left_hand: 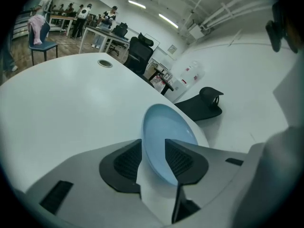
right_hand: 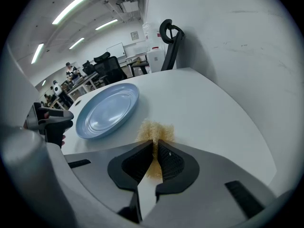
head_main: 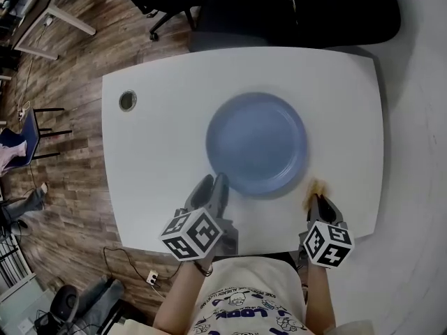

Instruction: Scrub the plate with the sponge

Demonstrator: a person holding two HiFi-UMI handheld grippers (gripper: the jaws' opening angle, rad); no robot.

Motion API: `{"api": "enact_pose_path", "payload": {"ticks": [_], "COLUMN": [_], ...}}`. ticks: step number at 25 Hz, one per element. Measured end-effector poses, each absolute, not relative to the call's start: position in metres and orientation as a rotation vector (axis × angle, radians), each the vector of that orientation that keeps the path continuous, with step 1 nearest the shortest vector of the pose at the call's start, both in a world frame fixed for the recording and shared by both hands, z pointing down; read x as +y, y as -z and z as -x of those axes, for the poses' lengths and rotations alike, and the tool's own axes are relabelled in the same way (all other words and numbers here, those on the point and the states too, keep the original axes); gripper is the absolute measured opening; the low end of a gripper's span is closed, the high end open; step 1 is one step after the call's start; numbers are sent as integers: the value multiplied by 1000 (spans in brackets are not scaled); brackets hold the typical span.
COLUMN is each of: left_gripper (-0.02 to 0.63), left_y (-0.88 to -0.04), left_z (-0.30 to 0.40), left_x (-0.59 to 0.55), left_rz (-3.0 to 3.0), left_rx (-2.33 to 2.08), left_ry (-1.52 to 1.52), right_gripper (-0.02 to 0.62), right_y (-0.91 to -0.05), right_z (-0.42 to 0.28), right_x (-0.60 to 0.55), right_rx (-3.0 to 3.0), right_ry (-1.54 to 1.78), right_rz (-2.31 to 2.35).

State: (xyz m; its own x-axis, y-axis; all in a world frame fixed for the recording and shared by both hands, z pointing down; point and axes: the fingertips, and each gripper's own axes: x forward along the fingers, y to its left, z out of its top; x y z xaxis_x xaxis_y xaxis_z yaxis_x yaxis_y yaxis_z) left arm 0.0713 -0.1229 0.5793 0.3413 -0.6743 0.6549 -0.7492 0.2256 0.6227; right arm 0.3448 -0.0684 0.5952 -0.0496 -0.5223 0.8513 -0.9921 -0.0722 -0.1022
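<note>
- Head view: a round blue plate (head_main: 257,144) lies flat on a white table (head_main: 160,159), a little right of the middle.
- The left gripper (head_main: 213,183) reaches in from the near edge to the plate's near-left rim.
- The right gripper (head_main: 318,199) sits close to the near-right corner, off the plate. A tan, fibrous sponge (head_main: 316,185) sticks out at its tip, just beside the plate's near-right rim.
- A round cable hole (head_main: 128,100) is set near the far-left corner. Black office chairs (head_main: 335,9) stand beyond the far edge, and a wood floor (head_main: 63,187) runs along the left edge.
- Left gripper view: the left gripper (left_hand: 153,158) has its two ribbed pads (left_hand: 126,163) closed on the rim of the plate (left_hand: 164,132), one pad on each face. The rest of the plate extends away over the table (left_hand: 66,99), and the cable hole (left_hand: 105,63) shows farther off.
- Right gripper view: the right gripper (right_hand: 155,163) has its jaws pinched nearly together on the sponge (right_hand: 156,131), whose frayed end spreads out past the tips over the table (right_hand: 204,108).
- The plate (right_hand: 108,110) lies to the left of the sponge, apart from it. The left gripper (right_hand: 50,120) shows at the plate's left rim.
</note>
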Motion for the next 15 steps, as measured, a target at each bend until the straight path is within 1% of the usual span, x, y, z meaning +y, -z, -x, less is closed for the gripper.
{"api": "enact_pose_path", "payload": {"ticks": [10,15], "left_gripper": [170,170], "left_y": [-609,-618], "left_z": [-76,-81], "left_x": [-120,-119], "left_rz": [-1339,-1292], "left_rx": [-1310,-1278], "left_ry": [-26,-1], "right_gripper": [44,44], "right_y": [-603,-605], "right_z": [-343,-343], "right_x": [-71,-73], "right_rx": [-1607,-1598], "right_ry": [-1030,-1027], "right_rz": [-1615,-1609]}}
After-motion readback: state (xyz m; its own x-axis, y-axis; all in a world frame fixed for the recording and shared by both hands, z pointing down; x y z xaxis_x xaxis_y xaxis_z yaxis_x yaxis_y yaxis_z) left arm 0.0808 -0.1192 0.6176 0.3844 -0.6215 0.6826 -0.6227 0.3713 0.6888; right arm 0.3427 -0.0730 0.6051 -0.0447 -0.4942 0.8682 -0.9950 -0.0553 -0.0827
